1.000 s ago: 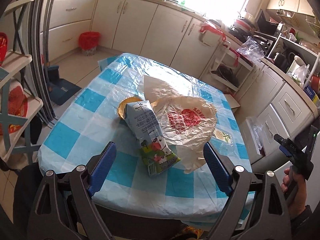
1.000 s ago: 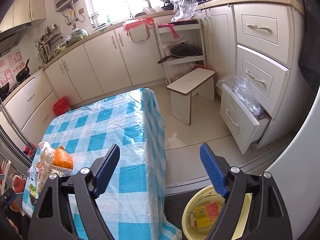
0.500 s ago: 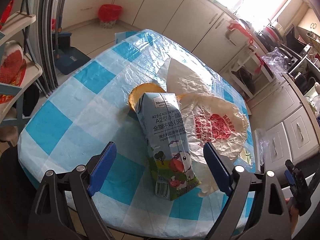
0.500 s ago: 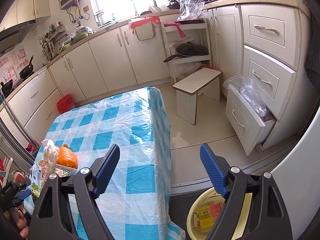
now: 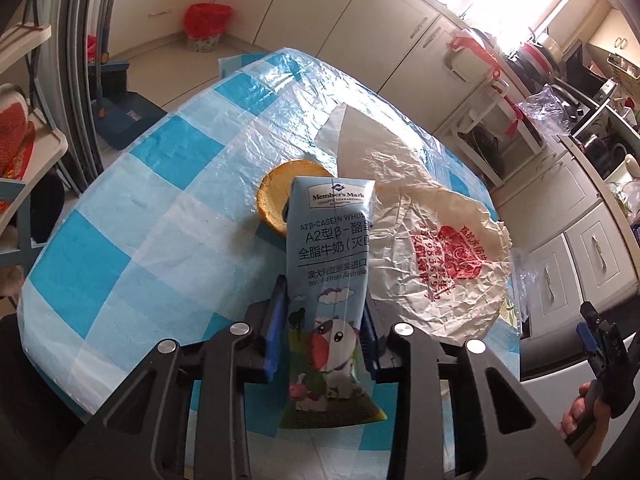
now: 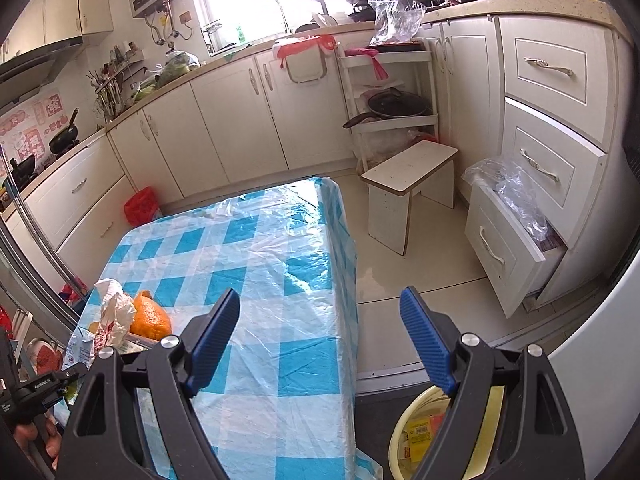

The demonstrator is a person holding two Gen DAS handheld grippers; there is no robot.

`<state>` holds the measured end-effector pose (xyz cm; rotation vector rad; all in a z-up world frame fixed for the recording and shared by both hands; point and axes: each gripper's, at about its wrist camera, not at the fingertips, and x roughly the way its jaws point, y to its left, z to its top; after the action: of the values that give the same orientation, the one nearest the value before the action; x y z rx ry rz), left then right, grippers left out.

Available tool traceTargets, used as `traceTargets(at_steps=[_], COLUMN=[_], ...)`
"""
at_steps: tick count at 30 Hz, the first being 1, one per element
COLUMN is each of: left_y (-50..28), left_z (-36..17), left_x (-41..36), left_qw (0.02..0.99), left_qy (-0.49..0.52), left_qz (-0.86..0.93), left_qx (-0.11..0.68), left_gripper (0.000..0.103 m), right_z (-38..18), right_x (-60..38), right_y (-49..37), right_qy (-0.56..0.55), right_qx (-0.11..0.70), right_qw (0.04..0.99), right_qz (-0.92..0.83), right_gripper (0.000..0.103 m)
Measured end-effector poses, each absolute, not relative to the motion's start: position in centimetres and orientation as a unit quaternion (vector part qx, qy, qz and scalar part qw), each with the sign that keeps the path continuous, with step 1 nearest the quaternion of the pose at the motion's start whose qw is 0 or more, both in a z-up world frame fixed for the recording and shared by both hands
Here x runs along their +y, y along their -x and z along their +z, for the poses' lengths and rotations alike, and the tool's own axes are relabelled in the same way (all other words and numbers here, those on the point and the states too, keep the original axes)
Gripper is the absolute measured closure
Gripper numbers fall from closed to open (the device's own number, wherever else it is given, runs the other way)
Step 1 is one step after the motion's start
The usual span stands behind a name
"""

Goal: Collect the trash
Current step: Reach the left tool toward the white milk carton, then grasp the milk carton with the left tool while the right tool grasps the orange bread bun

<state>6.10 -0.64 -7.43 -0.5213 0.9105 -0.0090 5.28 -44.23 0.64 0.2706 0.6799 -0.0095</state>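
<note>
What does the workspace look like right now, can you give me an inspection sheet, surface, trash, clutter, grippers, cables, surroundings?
Surface: table under a blue-and-white checked plastic cloth.
Job's things: milk carton lying flat; crumpled paper wrapper beside it; orange peel behind the carton; yellow bin on the floor, with packaging inside.
Clutter: nothing else seen on the table.
Grippers: left gripper closing, pads on either side of the carton; right gripper open, empty.
Cables: nothing seen.
Surroundings: white stool; open drawer holding clear plastic; red bin.
</note>
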Motion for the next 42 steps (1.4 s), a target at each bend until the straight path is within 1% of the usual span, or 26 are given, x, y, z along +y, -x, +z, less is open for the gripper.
traceTargets(at_steps=[3,7,12,16,21,22,26,30,31,32,33,34,36,37,39,40,42], left_y=[-5.5,-4.0,-2.4,-1.7,-0.7,-0.4,0.5,0.8,0.8,0.8,0.8,0.8,0.8,0.7,0.7,0.6,0.5], left_z=[-6.5,-5.2,-4.3,-4.1,-3.5,-3.4,-3.5,-3.9,-3.9,-4.0,-4.0,-4.0,-4.0,-3.9,-4.0,-4.0,-4.1], left_x=[0.3,2.1,5.4,8.1,11.4,12.0,14.0,15.2,15.4,15.5,15.6,15.5,15.4,15.3,15.0,14.9,14.6], left_qw=[0.875,0.888,0.896,0.897,0.901,0.903,0.904,0.902,0.902,0.902,0.903,0.904,0.906,0.906,0.908,0.909,0.909], left_qy=[0.238,0.221,0.214,0.228,0.24,0.239,0.245,0.256,0.258,0.259,0.259,0.258,0.255,0.253,0.249,0.247,0.245], left_qz=[-0.006,0.001,0.014,0.028,0.045,0.048,0.058,0.056,0.055,0.053,0.051,0.05,0.047,0.044,0.043,0.041,0.039], left_qx=[0.422,0.403,0.389,0.378,0.358,0.354,0.345,0.343,0.342,0.341,0.339,0.338,0.335,0.335,0.334,0.334,0.335], left_gripper=[0.074,0.074,0.074,0.074,0.074,0.074,0.074,0.074,0.074,0.074,0.074,0.074,0.074,0.074,0.074,0.074,0.074], right_z=[1.2,2.9,5.0,3.9,0.0,-0.6,-2.4,-4.9,-5.6,-6.1,-6.2,-6.2,-6.2,-6.3,-6.3,-6.1,-5.6], right_x=[-43.4,-41.2,-34.4,-25.2,-14.4,-13.1,-9.3,-6.2,-5.8,-5.5,-5.4,-5.4,-5.8,-6.0,-6.4,-6.9,-8.1], right_y=[-5.1,-4.4,-3.1,-2.9,-3.5,-4.2,-7.4,-9.0,-9.4,-9.9,-10.3,-10.7,-11.5,-11.8,-12.0,-12.1,-12.3], right_qy=[-0.128,-0.112,-0.095,-0.059,0.096,0.113,0.155,0.23,0.247,0.257,0.25,0.243,0.225,0.218,0.189,0.166,0.117], right_qx=[0.314,0.265,0.237,0.284,0.326,0.336,0.369,0.402,0.409,0.419,0.423,0.43,0.441,0.446,0.454,0.457,0.46], right_qw=[0.941,0.957,0.948,0.905,0.873,0.869,0.849,0.823,0.817,0.811,0.811,0.811,0.808,0.807,0.808,0.808,0.812], right_qz=[0.006,0.045,0.19,0.31,0.348,0.346,0.346,0.33,0.322,0.316,0.319,0.316,0.319,0.319,0.326,0.332,0.34], right_gripper=[0.024,0.024,0.024,0.024,0.024,0.027,0.043,0.048,0.051,0.056,0.057,0.062,0.075,0.084,0.09,0.096,0.098])
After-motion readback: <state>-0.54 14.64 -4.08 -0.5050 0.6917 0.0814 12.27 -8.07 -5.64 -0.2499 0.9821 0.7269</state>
